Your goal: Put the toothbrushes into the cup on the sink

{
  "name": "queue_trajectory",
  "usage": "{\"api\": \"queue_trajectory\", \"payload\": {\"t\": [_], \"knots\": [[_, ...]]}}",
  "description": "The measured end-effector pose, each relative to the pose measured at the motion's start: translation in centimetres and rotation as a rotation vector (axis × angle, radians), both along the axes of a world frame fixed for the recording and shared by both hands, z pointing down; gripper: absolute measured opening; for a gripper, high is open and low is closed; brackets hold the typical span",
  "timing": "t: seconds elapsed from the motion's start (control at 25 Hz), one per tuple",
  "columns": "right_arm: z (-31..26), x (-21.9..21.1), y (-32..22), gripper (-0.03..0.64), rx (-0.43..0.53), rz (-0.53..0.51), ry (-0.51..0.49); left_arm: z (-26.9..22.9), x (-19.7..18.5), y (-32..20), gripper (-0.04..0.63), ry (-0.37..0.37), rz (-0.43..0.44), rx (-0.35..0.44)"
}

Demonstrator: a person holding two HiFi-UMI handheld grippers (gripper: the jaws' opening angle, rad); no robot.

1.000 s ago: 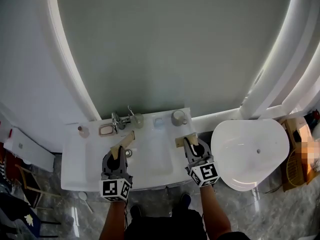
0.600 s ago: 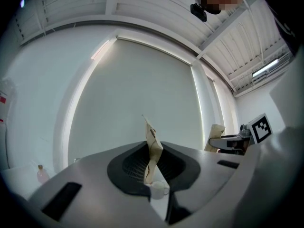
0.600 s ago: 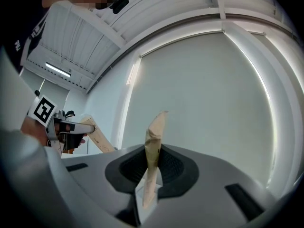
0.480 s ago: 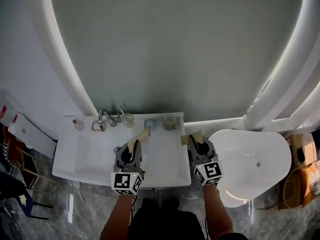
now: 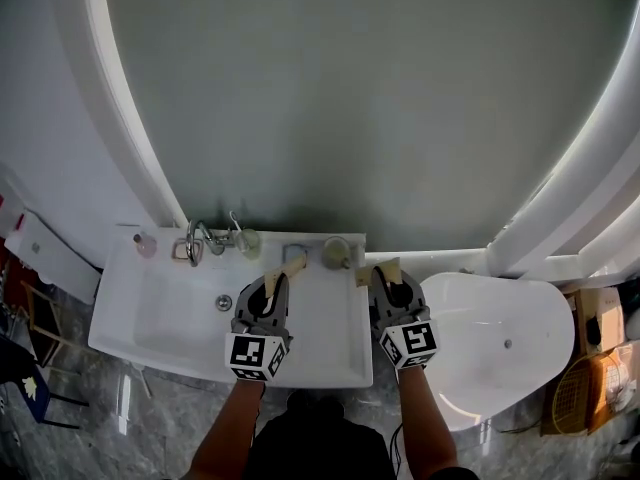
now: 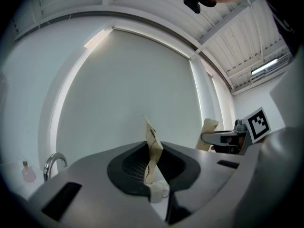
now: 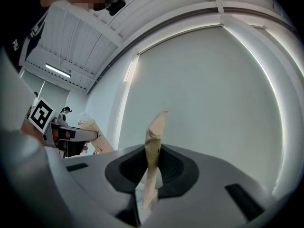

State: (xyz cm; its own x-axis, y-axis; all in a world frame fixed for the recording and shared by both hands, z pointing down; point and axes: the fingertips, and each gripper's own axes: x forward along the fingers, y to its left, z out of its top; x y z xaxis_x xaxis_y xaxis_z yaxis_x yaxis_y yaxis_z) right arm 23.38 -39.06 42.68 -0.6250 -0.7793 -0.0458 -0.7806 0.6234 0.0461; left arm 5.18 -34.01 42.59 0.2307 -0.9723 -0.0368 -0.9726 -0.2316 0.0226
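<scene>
Two paper-wrapped toothbrushes are held upright, one in each gripper. In the head view my left gripper (image 5: 279,282) is shut on a tan wrapped toothbrush (image 5: 291,266), just in front of a clear glass (image 5: 294,254). My right gripper (image 5: 386,284) is shut on the other wrapped toothbrush (image 5: 382,271), at the sink's right edge. The grey cup (image 5: 337,252) stands at the back of the sink (image 5: 330,353), between the two gripper tips. The left gripper view shows its wrapper (image 6: 152,148) pinched between the jaws, with a white cup (image 6: 158,192) below. The right gripper view shows its wrapper (image 7: 153,160) pinched likewise.
A chrome faucet (image 5: 199,237), a small cup (image 5: 248,241) and a pink bottle (image 5: 145,243) line the sink's back-left rim. The drain (image 5: 224,303) lies left of my left gripper. A white rounded fixture (image 5: 495,343) sits right of the sink. A large mirror fills the wall behind.
My left gripper has moved right from over the drain to the counter in front of the glass. The right gripper stays by the sink's right edge. Both still hold their wrapped toothbrushes.
</scene>
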Motion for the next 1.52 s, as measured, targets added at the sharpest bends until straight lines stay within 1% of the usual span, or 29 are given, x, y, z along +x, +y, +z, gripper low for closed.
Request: {"api": "queue_trajectory", "payload": {"t": [0.12,0.24,0.44,0.64,0.92,1.12,1.28,1.32,1.4,1.44,1.52], "knots": [[1.1,-0.8,-2.4,0.063,0.008,-0.003,-0.004,1.2,-0.2,-1.8,0.054,0.003,0.004,0.007],[3.1,-1.6,-5.1,0.063,0.003,-0.011,-0.006,3.1,-0.7,-3.5,0.054,0.008,-0.01,0.008],[6.6,-2.9,-9.4,0.063,-0.015,-0.014,0.0,6.0,-1.7,-6.4,0.054,0.004,-0.033,-0.02],[9.2,-4.7,-12.8,0.063,-0.02,-0.03,0.004,7.7,-2.5,-8.5,0.054,0.008,-0.047,-0.021],[12.3,-6.0,-15.8,0.063,-0.04,-0.044,0.019,9.7,-2.4,-10.4,0.054,0.01,-0.047,-0.029],[15.5,-6.0,-17.2,0.064,-0.089,-0.037,0.039,10.0,-2.1,-11.3,0.054,0.018,-0.038,-0.025],[16.6,-5.6,-17.5,0.068,-0.115,-0.041,0.001,10.3,-2.0,-11.9,0.054,0.02,-0.029,-0.027],[16.7,-5.5,-17.5,0.085,-0.121,-0.044,-0.005,10.4,-1.9,-11.9,0.054,0.019,-0.026,-0.03],[16.7,-5.5,-17.5,0.173,-0.13,-0.062,-0.013,10.6,-1.8,-12.1,0.055,0.018,-0.02,-0.034],[16.6,-5.6,-17.6,0.203,-0.13,-0.07,-0.014,10.7,-1.7,-12.3,0.054,0.019,-0.019,-0.036],[16.1,-5.3,-17.6,0.212,-0.118,-0.067,-0.01,10.8,-1.4,-12.6,0.054,0.024,-0.015,-0.037]]}}
